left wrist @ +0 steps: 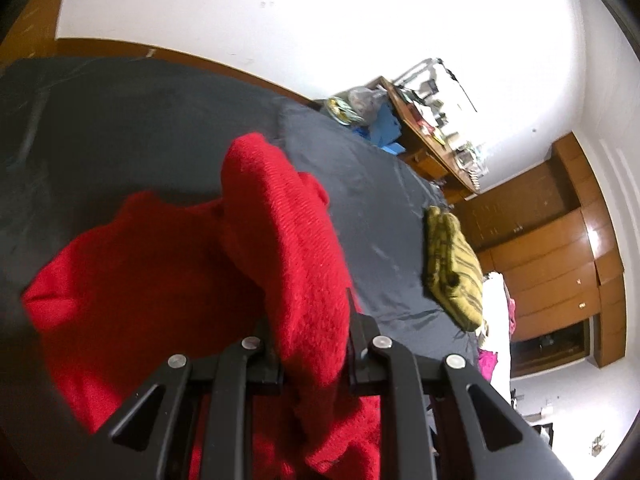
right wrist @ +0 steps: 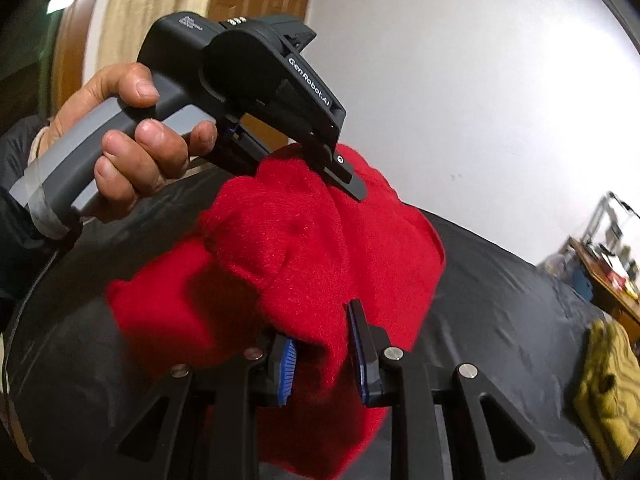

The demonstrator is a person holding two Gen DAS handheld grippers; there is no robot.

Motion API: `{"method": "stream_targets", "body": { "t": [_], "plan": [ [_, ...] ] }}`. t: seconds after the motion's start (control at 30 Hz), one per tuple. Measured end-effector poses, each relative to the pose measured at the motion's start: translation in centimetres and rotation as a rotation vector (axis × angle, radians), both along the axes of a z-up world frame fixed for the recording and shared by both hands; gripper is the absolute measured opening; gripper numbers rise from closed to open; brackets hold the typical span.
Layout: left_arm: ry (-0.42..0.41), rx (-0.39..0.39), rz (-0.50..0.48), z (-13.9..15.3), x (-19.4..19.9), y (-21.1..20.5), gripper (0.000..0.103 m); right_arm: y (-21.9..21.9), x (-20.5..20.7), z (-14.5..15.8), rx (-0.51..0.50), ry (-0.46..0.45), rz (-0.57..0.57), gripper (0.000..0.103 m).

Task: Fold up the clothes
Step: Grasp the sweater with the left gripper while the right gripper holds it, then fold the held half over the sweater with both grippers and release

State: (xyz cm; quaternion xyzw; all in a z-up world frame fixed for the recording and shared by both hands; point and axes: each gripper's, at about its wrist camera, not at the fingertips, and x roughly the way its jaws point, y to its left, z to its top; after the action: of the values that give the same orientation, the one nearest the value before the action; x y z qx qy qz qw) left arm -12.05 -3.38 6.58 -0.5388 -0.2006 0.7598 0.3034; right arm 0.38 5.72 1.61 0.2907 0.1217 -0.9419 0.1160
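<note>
A red knitted garment point(left wrist: 152, 280) hangs bunched above a dark grey bed sheet point(left wrist: 132, 128). My left gripper point(left wrist: 310, 344) is shut on a thick fold of it. In the right wrist view the same red garment point(right wrist: 320, 248) fills the middle, and my right gripper point(right wrist: 322, 354) with blue pads is shut on another fold. The left gripper point(right wrist: 346, 176), held by a hand, pinches the garment's upper edge there. Both hold it lifted off the bed.
A folded yellow striped garment point(left wrist: 452, 268) lies on the sheet near the bed's far edge; it also shows in the right wrist view point(right wrist: 608, 376). A cluttered wooden desk point(left wrist: 436, 140) and wooden cupboards point(left wrist: 552, 248) stand beyond the bed. White wall behind.
</note>
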Motion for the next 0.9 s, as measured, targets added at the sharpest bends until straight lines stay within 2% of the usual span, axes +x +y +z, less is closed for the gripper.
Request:
{"method": "stream_targets", "body": {
  "t": [0.17,0.33,0.5,0.8,0.9],
  "plan": [
    [0.004,-0.031,0.041,-1.9,0.8,-4.8,0.023,-4.2,0.0,-1.8,0.016,-0.075,0.091,0.025],
    [-0.011,-0.059,0.049,-4.6,1.4,-7.7,0.023,-8.2,0.0,-4.1,0.063,-0.129,0.149,0.025],
    [-0.041,-0.027,0.067,-6.4,1.6,-9.6,0.023,-10.6,0.7,-5.2,0.079,-0.157,0.174,0.025],
    [0.012,0.016,0.102,-4.1,3.0,-11.8,0.023,-11.7,2.0,-3.6,0.006,-0.137,0.224,0.025],
    [0.002,0.011,0.109,-4.5,3.3,-12.2,0.023,-12.1,2.4,-3.6,0.002,-0.129,0.228,0.025]
  ]
}}
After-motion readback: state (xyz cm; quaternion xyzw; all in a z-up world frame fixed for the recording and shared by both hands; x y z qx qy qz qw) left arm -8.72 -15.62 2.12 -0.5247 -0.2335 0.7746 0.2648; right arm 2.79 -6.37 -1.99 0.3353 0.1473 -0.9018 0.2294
